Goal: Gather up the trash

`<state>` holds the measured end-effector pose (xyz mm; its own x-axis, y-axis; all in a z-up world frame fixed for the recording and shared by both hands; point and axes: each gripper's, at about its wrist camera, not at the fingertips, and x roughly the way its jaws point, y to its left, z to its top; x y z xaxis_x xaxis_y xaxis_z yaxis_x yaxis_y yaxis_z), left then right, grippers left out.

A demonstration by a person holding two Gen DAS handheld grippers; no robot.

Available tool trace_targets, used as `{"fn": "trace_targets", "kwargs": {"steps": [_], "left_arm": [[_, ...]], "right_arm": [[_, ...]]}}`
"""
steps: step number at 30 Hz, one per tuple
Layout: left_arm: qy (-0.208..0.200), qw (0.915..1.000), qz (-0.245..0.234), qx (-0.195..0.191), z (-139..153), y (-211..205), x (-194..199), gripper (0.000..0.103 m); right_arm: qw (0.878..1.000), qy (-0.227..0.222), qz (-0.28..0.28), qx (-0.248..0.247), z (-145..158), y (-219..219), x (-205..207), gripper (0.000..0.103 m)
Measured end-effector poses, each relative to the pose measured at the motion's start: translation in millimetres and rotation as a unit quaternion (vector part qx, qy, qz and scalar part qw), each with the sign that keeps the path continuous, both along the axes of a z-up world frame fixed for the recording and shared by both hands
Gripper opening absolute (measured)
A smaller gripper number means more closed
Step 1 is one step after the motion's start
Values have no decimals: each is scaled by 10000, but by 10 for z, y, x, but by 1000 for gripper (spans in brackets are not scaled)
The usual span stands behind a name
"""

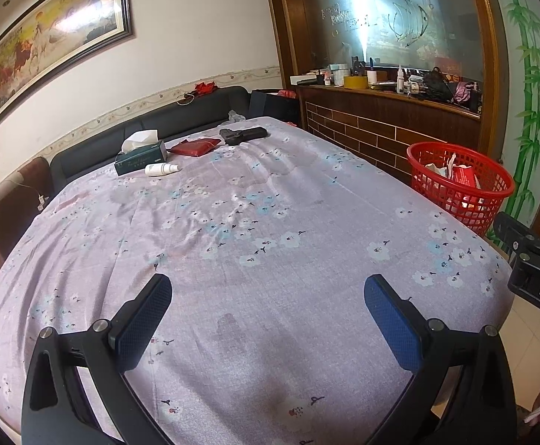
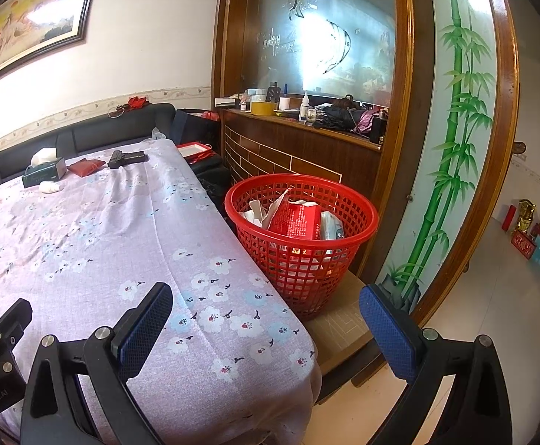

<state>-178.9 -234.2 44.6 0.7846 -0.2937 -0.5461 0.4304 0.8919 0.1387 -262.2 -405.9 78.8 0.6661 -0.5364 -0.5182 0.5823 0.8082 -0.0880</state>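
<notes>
Both the left hand-held gripper (image 1: 268, 319) and the right hand-held gripper (image 2: 266, 322) hang released and empty above the floral-covered worktop (image 1: 233, 222), so this looks like a pause between pickups. The red basket (image 2: 303, 244) beside its edge already holds wrappers. Next, I'd judge, comes a long reach toward the red packet (image 1: 195, 146) at the far end; whether it's trash is hard to tell

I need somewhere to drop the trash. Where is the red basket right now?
The red basket stands beside the right edge of the flowered table, in front of the wooden counter; it sits centre in the right wrist view, far right in the left one.
</notes>
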Motion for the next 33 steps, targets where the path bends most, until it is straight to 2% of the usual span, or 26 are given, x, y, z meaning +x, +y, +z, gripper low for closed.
{"fn": "trace_targets", "kwargs": {"steps": [33], "left_arm": [[-1,10000,-32,-13,6,-16,-25,103]], "right_arm": [[10000,18,23,13,-24,52,21,102]]}}
